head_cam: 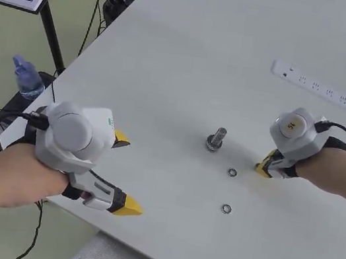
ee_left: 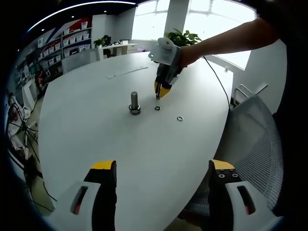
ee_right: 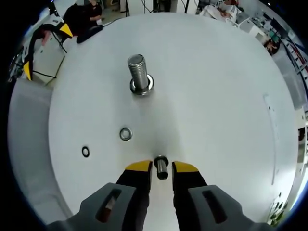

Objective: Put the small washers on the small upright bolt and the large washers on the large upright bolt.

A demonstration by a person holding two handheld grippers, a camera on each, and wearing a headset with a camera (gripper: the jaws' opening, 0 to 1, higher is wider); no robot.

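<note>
Straddling the small bolt (ee_right: pixel 161 167) with my right hand-held gripper (ee_right: pixel 162 166), jaws nearly closed, contact unclear, I judged a gentle squeeze best; my left hand-held gripper (ee_left: pixel 162 166) hung open, empty.

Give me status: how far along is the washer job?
Done: maybe one ring at the base of the large bolt; can't confirm it's a washer. In hand: right gripper closed around the small bolt, no washer held; left gripper open, idle. Left: a larger washer and a smaller washer lie loose on the table.
</note>
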